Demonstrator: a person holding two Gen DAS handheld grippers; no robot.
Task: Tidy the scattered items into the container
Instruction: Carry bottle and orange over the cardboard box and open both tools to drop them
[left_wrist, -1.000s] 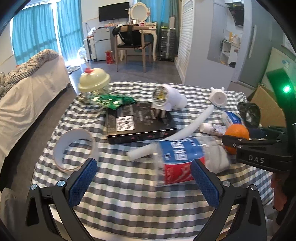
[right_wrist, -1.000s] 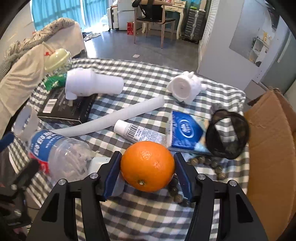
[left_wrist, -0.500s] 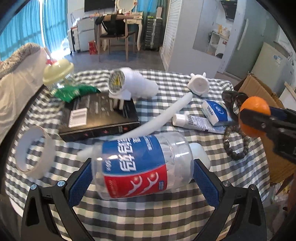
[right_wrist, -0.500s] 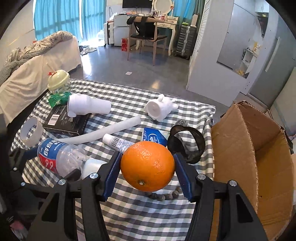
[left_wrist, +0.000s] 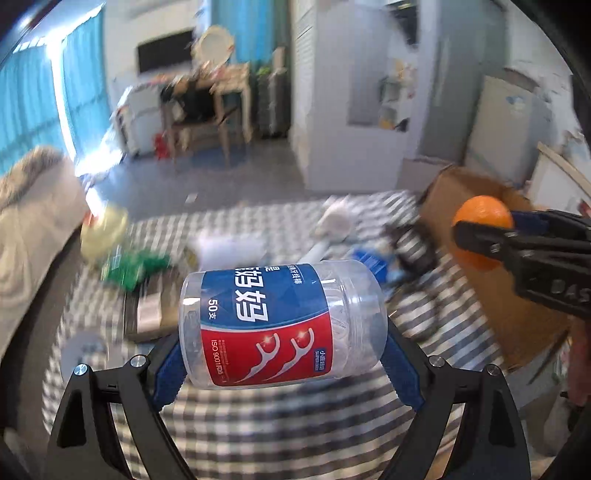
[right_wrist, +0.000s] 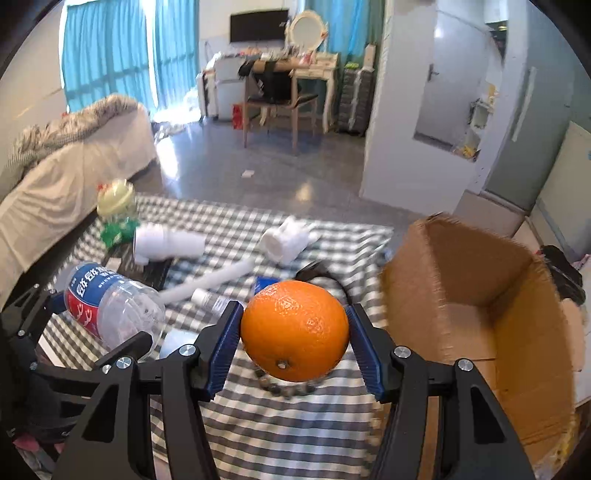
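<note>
Lifted off the table: floss jar (left_wrist: 280, 325), orange (right_wrist: 294, 330); cardboard box (right_wrist: 476, 295) empty.

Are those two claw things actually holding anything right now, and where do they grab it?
Yes. The left hand-held gripper clamps a clear floss-pick jar by its two ends. The right hand-held gripper pinches an orange at its sides.

"ISO 9001" on floss-pick jar (left_wrist: 280, 325)
</note>
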